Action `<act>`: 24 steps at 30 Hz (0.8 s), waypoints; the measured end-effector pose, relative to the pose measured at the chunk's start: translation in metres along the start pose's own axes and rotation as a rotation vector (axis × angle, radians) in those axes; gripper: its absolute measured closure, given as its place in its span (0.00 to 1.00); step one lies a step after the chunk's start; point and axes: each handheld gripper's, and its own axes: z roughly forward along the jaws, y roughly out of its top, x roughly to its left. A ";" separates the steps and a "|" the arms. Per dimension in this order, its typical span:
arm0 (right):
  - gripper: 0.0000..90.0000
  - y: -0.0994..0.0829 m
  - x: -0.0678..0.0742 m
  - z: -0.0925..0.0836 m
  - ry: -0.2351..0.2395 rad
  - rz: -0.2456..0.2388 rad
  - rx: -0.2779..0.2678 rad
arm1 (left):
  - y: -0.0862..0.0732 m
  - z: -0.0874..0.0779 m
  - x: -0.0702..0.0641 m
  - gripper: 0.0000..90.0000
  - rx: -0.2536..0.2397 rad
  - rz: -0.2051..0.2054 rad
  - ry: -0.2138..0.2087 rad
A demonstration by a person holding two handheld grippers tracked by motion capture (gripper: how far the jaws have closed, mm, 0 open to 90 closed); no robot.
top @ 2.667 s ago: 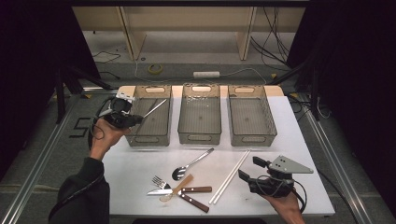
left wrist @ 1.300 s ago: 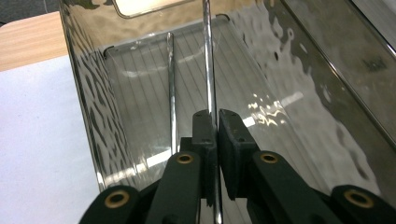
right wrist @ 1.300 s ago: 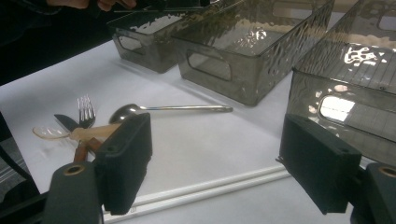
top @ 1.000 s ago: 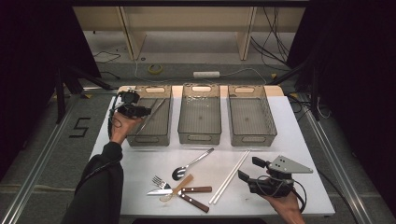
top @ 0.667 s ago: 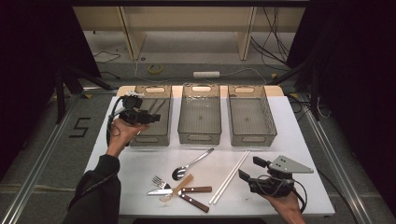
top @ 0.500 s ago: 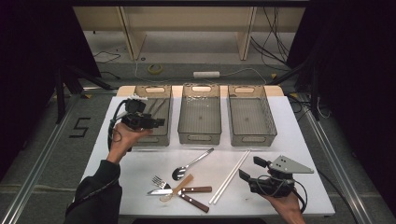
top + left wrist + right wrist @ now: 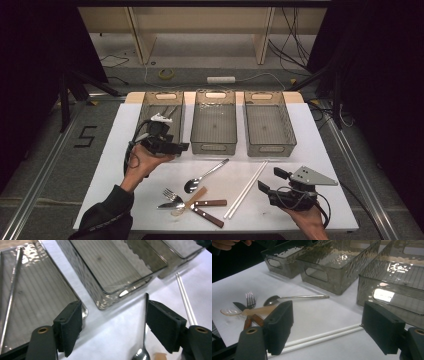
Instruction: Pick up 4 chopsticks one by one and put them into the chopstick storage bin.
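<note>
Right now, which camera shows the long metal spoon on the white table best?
The high view: the whole long metal spoon lies uncovered. The right gripper view shows it whole but low and slanted; the left gripper view catches its bowl and part of the handle.

I see a thin metal rod (image 7: 11, 293) lying flat along the left smoky plastic bin (image 7: 145, 107).

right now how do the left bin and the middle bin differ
The left bin has long thin metal pieces lying in it; the middle bin looks empty. The left hand-held gripper sits at the left bin's near end, jaws open with nothing between them, having just been opening; the middle bin has no gripper at it. Both are smoky clear rectangular bins with cut-out handles, side by side on the white table.
</note>
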 end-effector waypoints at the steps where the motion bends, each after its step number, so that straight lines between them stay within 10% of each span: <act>1: 0.29 0.000 0.000 0.000 -0.001 0.000 0.000 | -0.001 0.000 -0.003 0.32 0.004 0.007 -0.003; 24: 0.29 -0.001 -0.007 -0.001 0.006 0.011 0.000 | -0.030 -0.002 -0.037 0.27 0.004 0.067 -0.037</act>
